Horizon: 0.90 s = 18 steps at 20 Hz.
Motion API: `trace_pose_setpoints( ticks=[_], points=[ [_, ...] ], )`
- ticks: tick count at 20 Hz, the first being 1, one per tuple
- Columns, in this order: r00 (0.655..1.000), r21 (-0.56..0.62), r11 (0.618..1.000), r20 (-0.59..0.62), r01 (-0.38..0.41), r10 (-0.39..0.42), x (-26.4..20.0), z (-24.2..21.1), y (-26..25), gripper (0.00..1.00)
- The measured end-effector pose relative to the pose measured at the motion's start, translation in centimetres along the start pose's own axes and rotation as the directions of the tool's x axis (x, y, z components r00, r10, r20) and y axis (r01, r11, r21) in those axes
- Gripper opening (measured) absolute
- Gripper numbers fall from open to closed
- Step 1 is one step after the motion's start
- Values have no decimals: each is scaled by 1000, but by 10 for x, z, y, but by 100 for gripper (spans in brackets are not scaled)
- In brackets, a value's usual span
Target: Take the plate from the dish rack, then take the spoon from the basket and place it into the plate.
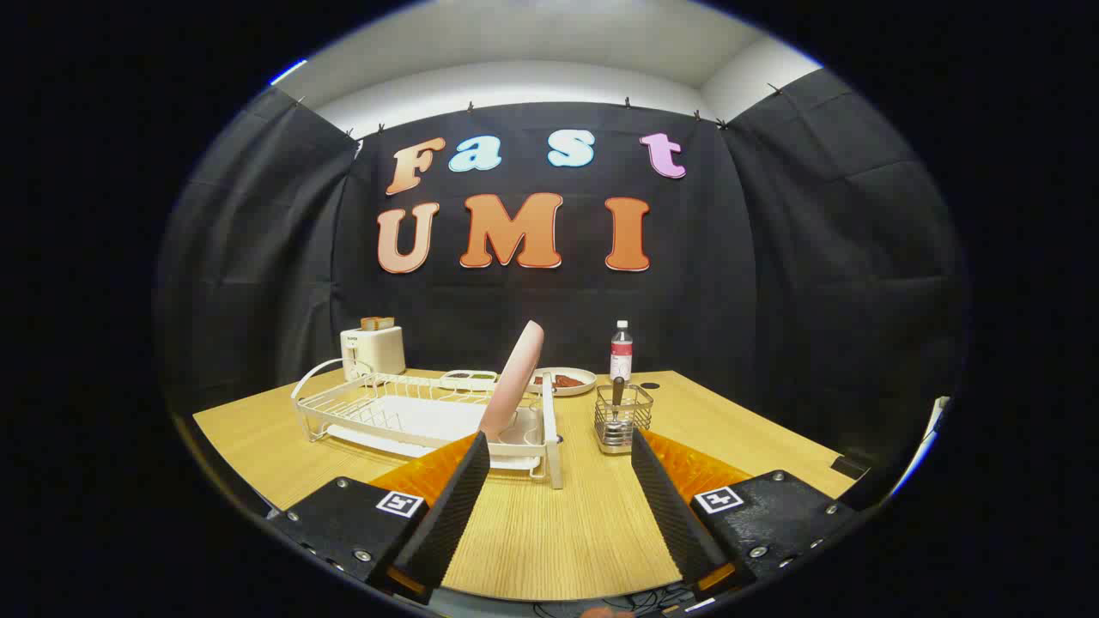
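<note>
Pink plate [516, 378] is seen tilted in white dish rack [412, 412] on the bench [549, 532], just beyond the fingers. Spoon [617, 396] is stood in wire basket [623, 419] beside it. Hand-held gripper [560, 451] is held wide, nothing gripped. No legible labels.

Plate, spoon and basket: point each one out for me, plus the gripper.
Plate [517, 378]: gripper view, face of the upright disc.
Spoon [617, 388]: gripper view, handle top.
Basket [623, 422]: gripper view, front wire wall.
Gripper [560, 446]: gripper view, open gap between fingertips.
</note>
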<state>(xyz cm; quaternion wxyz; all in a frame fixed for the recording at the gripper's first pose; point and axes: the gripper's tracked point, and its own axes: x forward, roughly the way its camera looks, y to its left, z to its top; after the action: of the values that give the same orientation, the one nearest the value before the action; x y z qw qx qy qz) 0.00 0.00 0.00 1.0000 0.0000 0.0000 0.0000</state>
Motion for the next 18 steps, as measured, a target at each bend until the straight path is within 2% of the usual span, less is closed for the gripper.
trace_pose_setpoints(
  ticks=[18],
  points=[
    [999, 0, 1000, -32, 27, -27, 4, -11, -8, 99]
  ],
)
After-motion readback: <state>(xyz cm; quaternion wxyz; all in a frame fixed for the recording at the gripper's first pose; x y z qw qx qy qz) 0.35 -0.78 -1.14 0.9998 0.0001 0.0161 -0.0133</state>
